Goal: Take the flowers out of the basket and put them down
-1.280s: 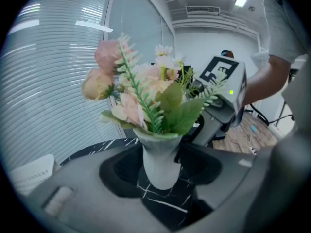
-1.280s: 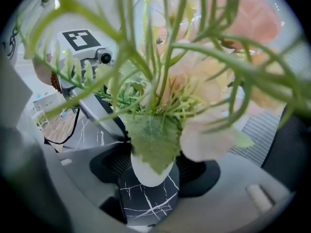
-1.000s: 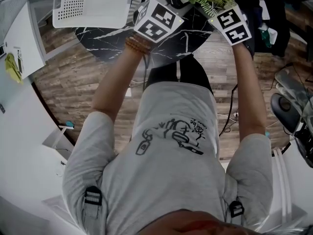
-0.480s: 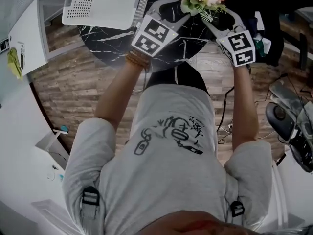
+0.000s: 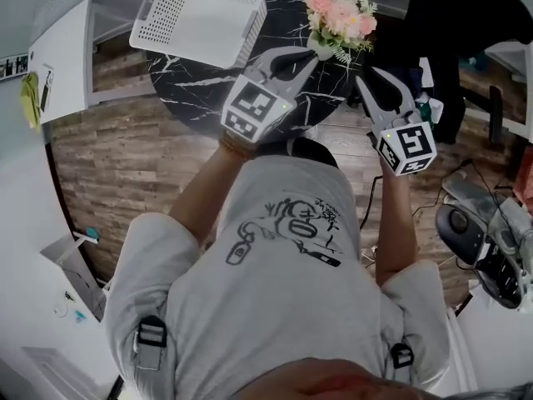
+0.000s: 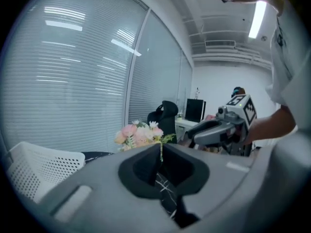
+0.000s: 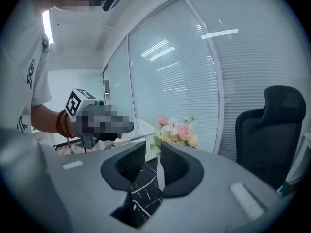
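Observation:
A bouquet of pink and cream flowers [image 5: 340, 19] stands on the black marble table [image 5: 208, 82], to the right of the white perforated basket [image 5: 204, 15]. My left gripper [image 5: 315, 51] is shut with nothing in it, its tips just short of the bouquet's lower left. From the left gripper view the flowers [image 6: 140, 133] sit beyond the jaws of the left gripper [image 6: 161, 152]. My right gripper [image 5: 364, 73] hangs below and right of the bouquet. Its jaws are closing, with only a narrow gap and nothing between them. The flowers [image 7: 176, 130] show past the right gripper [image 7: 158, 154].
The basket [image 6: 39, 169] lies at the left in the left gripper view. A black office chair [image 7: 272, 125] stands at the window beyond the table. A white cabinet [image 5: 50, 65] and wood flooring [image 5: 125, 165] lie to the left. Cables and equipment [image 5: 483, 240] sit at the right.
Both grippers have drawn back from the flowers toward the person. Their jaws have narrowed, the left to shut. The bouquet stays standing on the table.

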A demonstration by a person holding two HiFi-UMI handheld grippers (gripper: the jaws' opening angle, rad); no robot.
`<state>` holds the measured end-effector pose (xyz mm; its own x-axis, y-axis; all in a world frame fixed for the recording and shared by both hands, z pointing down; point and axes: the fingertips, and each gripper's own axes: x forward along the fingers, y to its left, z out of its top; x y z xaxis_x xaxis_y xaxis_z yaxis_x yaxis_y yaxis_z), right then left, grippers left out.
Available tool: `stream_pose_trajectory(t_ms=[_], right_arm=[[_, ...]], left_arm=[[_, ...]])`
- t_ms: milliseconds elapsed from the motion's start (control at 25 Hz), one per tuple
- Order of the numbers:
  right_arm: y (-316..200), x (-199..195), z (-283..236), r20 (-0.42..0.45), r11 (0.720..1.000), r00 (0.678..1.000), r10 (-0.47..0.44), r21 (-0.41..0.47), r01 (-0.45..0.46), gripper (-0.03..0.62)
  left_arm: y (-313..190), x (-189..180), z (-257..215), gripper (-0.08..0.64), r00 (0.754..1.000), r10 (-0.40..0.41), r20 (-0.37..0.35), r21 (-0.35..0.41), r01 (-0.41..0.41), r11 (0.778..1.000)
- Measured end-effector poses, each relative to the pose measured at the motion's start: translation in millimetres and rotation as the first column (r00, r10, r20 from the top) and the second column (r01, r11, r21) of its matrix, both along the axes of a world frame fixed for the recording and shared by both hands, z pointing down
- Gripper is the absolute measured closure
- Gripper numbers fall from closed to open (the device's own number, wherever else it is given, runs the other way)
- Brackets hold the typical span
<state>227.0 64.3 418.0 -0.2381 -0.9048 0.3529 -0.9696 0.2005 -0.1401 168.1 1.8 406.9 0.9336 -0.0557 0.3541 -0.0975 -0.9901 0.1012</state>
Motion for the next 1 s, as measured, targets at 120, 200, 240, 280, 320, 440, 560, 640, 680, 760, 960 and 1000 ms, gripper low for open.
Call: stream_pose_trajectory(t_ms=[120,200,240,280,320,440,560,640,680,760,960,1000], right_arm=[[3,-8,-32,0.011,0.998,1.0,-0.013,0.058,0.012,0.508],[8,-18,-50,0.013,0.996,1.0,-0.026,0.086,0.024,0.508],[11,-22,-59,0.016,0.995,0.999,-0.031,0.1,0.029,0.512],[13,-26,-67,0.02,0.993,0.999,-0.034,0.115,0.032,0.517],[15,-29,-75,0.023,0.991,0.999,-0.037,0.13,0.034,0.523],[19,-37,-99,0.031,0.984,0.998,-0.048,0.174,0.042,0.545],[24,-48,-119,0.037,0.977,0.997,-0.065,0.204,0.056,0.56],[27,-57,-130,0.03,0.974,0.996,-0.08,0.217,0.071,0.562],[28,-61,-134,0.028,0.972,0.996,-0.086,0.223,0.078,0.566],[30,-68,-142,0.025,0.968,0.995,-0.099,0.234,0.09,0.571],[35,-83,-156,0.034,0.958,0.989,-0.141,0.256,0.128,0.577],[35,-86,-158,0.037,0.956,0.988,-0.149,0.261,0.134,0.58]], left_arm=[[7,2,-28,0.555,0.998,-0.008,-0.057,0.023,0.009,1.0],[18,-1,-46,0.555,0.996,-0.007,-0.088,0.021,0.009,1.0],[24,-3,-54,0.555,0.995,-0.005,-0.103,0.015,0.007,1.0],[30,-5,-63,0.555,0.993,-0.004,-0.12,0.007,0.005,1.0],[35,-6,-71,0.555,0.99,-0.004,-0.137,0.001,0.004,1.0],[45,-14,-94,0.557,0.982,-0.011,-0.186,-0.013,0.009,1.0],[53,-23,-113,0.557,0.974,-0.022,-0.227,-0.031,0.015,0.999],[62,-27,-122,0.557,0.971,-0.013,-0.239,-0.024,0.008,1.0],[66,-28,-125,0.557,0.97,-0.007,-0.243,-0.016,0.003,1.0],[72,-31,-131,0.557,0.967,-0.004,-0.256,-0.009,0.002,1.0],[78,-38,-148,0.557,0.953,-0.038,-0.3,-0.013,0.035,0.999],[77,-40,-151,0.557,0.95,-0.05,-0.309,-0.019,0.046,0.999]])
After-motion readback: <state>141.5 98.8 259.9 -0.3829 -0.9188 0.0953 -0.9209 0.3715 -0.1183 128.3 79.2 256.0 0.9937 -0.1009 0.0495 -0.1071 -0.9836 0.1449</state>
